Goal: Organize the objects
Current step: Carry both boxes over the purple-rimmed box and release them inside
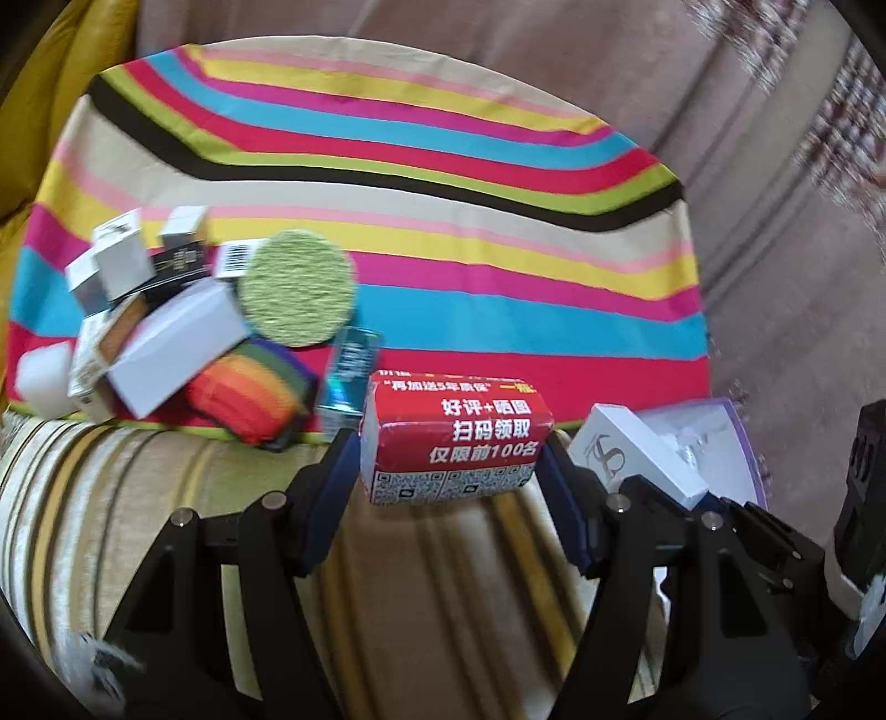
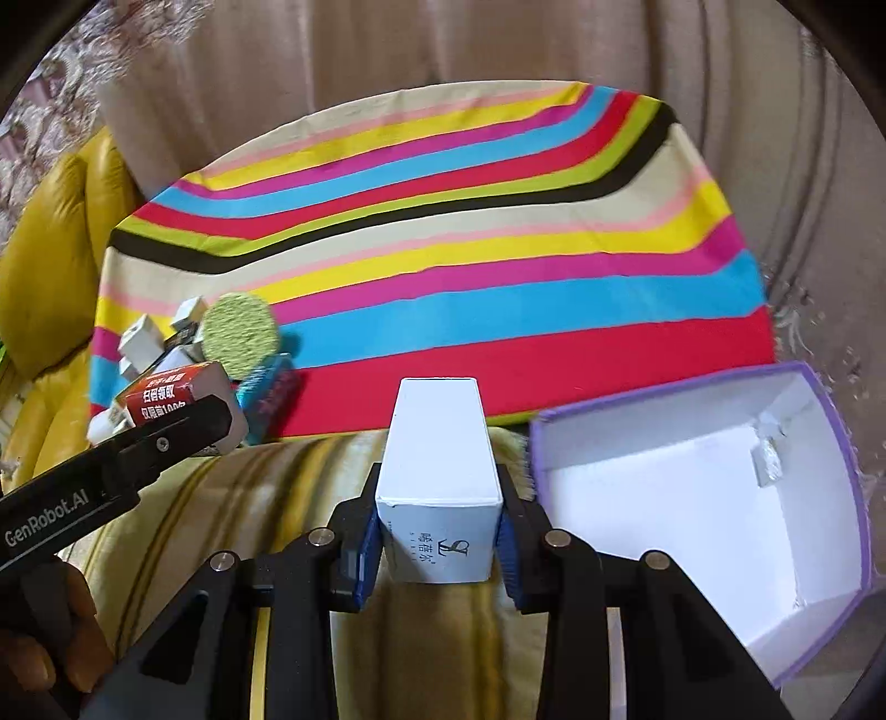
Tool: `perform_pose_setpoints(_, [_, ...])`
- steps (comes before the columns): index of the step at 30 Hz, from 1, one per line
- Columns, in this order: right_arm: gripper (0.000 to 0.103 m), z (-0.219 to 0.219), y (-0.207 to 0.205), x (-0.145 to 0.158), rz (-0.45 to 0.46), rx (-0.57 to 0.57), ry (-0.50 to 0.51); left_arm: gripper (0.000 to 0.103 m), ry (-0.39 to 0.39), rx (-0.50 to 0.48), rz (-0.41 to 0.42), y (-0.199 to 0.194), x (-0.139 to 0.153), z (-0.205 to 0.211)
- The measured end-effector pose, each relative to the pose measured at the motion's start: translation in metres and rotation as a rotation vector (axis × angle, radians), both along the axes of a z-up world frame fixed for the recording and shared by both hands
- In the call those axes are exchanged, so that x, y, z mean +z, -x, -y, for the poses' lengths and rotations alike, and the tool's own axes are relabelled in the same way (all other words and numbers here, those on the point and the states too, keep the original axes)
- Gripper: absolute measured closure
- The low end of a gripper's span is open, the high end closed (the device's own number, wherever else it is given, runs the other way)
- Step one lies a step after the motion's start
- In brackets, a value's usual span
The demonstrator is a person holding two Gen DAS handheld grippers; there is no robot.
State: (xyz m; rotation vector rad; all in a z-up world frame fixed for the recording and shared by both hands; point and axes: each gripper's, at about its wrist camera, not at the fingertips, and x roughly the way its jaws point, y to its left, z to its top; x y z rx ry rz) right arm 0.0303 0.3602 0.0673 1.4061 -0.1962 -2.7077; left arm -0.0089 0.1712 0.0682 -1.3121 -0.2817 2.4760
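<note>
My left gripper (image 1: 451, 459) is shut on a red box with white Chinese print and QR codes (image 1: 454, 437), held above the sofa seat; the same box shows in the right wrist view (image 2: 166, 401). My right gripper (image 2: 440, 534) is shut on a tall white box with a logo (image 2: 437, 482), which also shows in the left wrist view (image 1: 637, 459). An open purple-edged box with a white inside (image 2: 709, 509) lies just right of the right gripper. A pile of small boxes (image 1: 160, 327), a green round pad (image 1: 296, 288) and a rainbow pouch (image 1: 249, 393) lies on the striped cloth's left front.
The striped cloth (image 1: 443, 249) covers a flat surface beyond the striped sofa seat (image 1: 138, 498). A blue packet (image 1: 351, 376) lies by the pile. A yellow cushion (image 2: 50, 232) is at the left. A curtain (image 2: 443, 50) hangs behind.
</note>
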Motion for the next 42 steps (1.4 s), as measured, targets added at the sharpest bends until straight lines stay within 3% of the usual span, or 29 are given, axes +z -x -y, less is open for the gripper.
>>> perform_pose_setpoints(21, [0.067, -0.114, -0.027, -0.016, 0.035, -0.304, -0.037, 0.035, -0.026, -0.314, -0.015, -0.008, -0.001, -0.106])
perform_pose_setpoints(29, [0.066, -0.138, -0.035, -0.015, 0.035, -0.372, -0.03, 0.035, -0.059, -0.411, -0.041, -0.013, 0.004, -0.133])
perform_pose_setpoints(32, [0.065, -0.141, -0.034, -0.015, 0.035, -0.382, -0.023, 0.029, -0.07, -0.449, -0.038, -0.014, 0.006, -0.141])
perform_pose_setpoints(35, [0.062, -0.142, -0.034, -0.016, 0.039, -0.383, -0.017, 0.023, -0.08, -0.456, -0.035, -0.014, 0.005, -0.145])
perform_pose_setpoints(42, [0.058, -0.141, -0.034, -0.013, 0.029, -0.371, -0.007, 0.023, -0.116, -0.42, -0.035, -0.008, 0.005, -0.131])
